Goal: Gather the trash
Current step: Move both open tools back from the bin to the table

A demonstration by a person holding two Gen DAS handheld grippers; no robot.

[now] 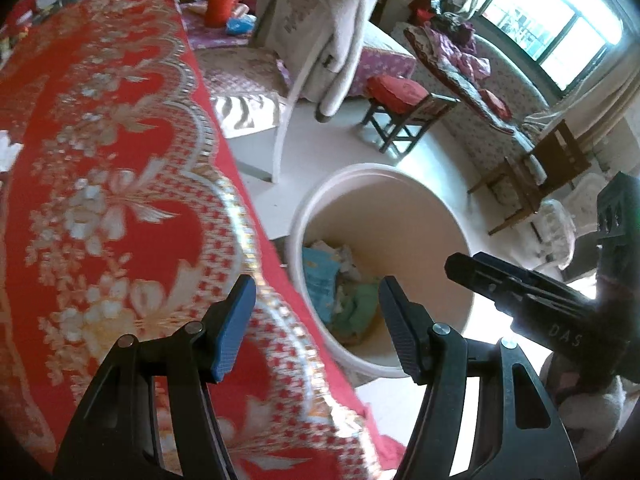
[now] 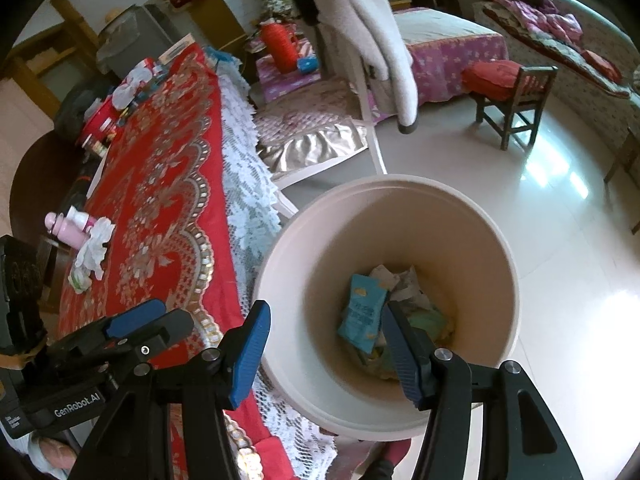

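Both hand-held grippers hang over the bin (image 2: 384, 240), which stands on the floor (image 2: 560, 200) right against the edge of the red-clothed surface (image 2: 160, 200). The right hand-held gripper (image 2: 324, 344) has its jaws spread wide, nothing between them, directly above the bin's mouth. Down inside, at 6 o'clock from the rim, a blue packet (image 2: 362, 316) lies on crumpled paper (image 2: 404, 284) and green scraps. The left hand-held gripper (image 1: 316, 320) is spread too, empty, straddling the cloth's edge and the bin at its 3 o'clock. On the surface at 9 o'clock, a white tissue wad (image 2: 94, 252) touches a pink bottle (image 2: 68, 226).
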